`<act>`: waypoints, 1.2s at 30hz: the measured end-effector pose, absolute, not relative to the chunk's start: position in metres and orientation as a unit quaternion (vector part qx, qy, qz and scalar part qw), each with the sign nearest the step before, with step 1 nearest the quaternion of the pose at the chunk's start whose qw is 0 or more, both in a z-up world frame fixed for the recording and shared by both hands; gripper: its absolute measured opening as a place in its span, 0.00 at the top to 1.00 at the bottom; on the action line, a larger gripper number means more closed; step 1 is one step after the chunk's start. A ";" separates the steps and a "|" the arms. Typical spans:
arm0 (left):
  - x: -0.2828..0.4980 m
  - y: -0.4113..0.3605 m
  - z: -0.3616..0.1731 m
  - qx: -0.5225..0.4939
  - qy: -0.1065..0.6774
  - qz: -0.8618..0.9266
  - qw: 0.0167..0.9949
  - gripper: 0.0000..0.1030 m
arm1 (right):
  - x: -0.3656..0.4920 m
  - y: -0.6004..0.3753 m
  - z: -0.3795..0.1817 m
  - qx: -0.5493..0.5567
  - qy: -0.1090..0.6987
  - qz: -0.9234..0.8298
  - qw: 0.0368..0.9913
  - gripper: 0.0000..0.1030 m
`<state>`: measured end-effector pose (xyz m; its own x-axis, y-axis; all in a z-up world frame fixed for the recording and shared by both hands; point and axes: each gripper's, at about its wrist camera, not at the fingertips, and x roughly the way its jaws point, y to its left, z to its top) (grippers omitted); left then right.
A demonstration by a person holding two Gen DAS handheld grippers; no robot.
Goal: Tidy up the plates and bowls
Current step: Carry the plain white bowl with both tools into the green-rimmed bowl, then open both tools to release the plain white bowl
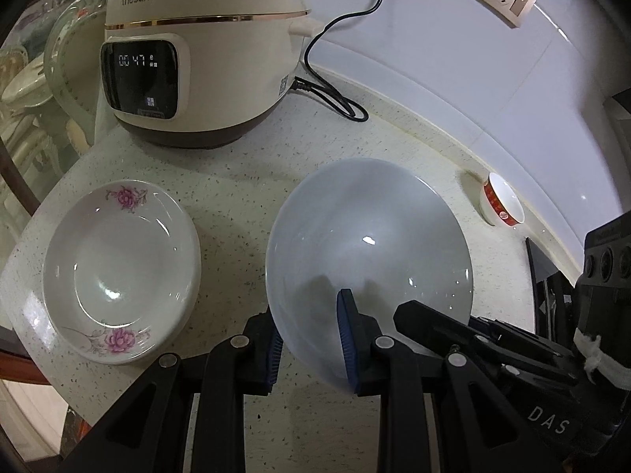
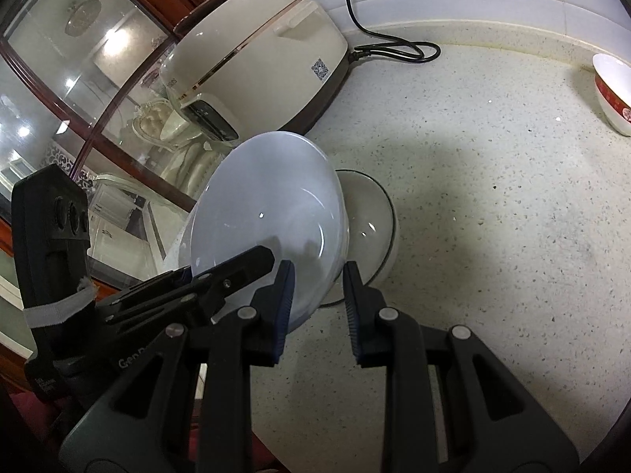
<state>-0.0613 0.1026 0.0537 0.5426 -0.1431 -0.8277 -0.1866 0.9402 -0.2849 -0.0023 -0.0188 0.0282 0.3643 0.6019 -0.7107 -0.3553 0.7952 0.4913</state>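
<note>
Both grippers are engaged on one pale blue plate (image 1: 368, 252), which is carried clear of the counter (image 1: 244, 181) and tilted. The left gripper (image 1: 311, 339) pinches the plate's near rim, one blue pad inside the dish and the other beneath it. The right gripper (image 2: 319, 307) pinches the rim of the same plate alongside, one pad over the inner face and the other under it. Directly below, near the middle of the counter, a dark-rimmed plate (image 2: 374, 216) lies flat and partly hidden by the carried one. A flowered plate (image 1: 122, 272) sits at the counter's left front edge, in front of the rice cooker (image 1: 205, 51), which occupies the back left corner. A small red-banded bowl (image 1: 501, 201) stands at the back edge toward the right, well apart from the plates. Assessment: the step in hand is transport of the blue plate for stacking, most likely onto the flowered plate, though the destination cannot be confirmed. The next move calls for levelling the plate, centring it over the chosen plate, lowering until it seats, then spreading both pairs of fingers. Risk: a tilted rim striking the lower plate.
</note>
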 end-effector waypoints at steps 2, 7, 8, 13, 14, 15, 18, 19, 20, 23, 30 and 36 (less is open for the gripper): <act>-0.060 0.101 0.054 -0.171 0.479 0.013 0.861 0.74 | 0.000 -0.020 0.028 0.129 0.483 0.293 0.815 0.72; -0.056 0.098 0.046 -0.167 0.492 0.018 0.854 0.74 | 0.004 -0.021 0.022 0.132 0.494 0.290 0.809 0.72; -0.054 0.097 0.044 -0.165 0.494 0.019 0.853 0.74 | 0.006 -0.021 0.020 0.132 0.498 0.289 0.807 0.72; -0.050 0.097 0.040 -0.157 0.497 0.024 0.853 0.74 | 0.009 -0.018 0.018 0.126 0.502 0.285 0.807 0.72; -0.050 0.097 0.040 -0.157 0.497 0.026 0.853 0.74 | 0.010 -0.018 0.018 0.127 0.503 0.284 0.806 0.72; -0.049 0.097 0.040 -0.155 0.497 0.027 0.853 0.74 | 0.011 -0.018 0.018 0.129 0.504 0.283 0.806 0.72; -0.049 0.100 0.039 -0.150 0.497 0.032 0.854 0.74 | 0.013 -0.016 0.020 0.128 0.504 0.280 0.807 0.69; -0.049 0.101 0.039 -0.150 0.497 0.034 0.854 0.74 | 0.013 -0.016 0.020 0.126 0.503 0.279 0.808 0.67; -0.049 0.101 0.039 -0.149 0.495 0.035 0.855 0.74 | 0.013 -0.016 0.021 0.126 0.503 0.278 0.809 0.66; -0.050 0.104 0.036 -0.151 0.497 0.039 0.853 0.71 | 0.013 -0.018 0.023 0.127 0.502 0.272 0.811 0.60; -0.051 0.105 0.035 -0.146 0.494 0.041 0.856 0.71 | 0.014 -0.020 0.023 0.122 0.503 0.268 0.812 0.58; -0.057 0.112 0.042 -0.159 0.478 0.052 0.862 0.62 | 0.014 -0.031 0.032 0.139 0.486 0.259 0.823 0.47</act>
<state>-0.0568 0.1117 0.0424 0.5378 -0.0627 -0.8407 -0.2410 0.9442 -0.2246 0.0138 -0.0307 0.0323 0.3934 0.5612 -0.7282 -0.2918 0.8273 0.4800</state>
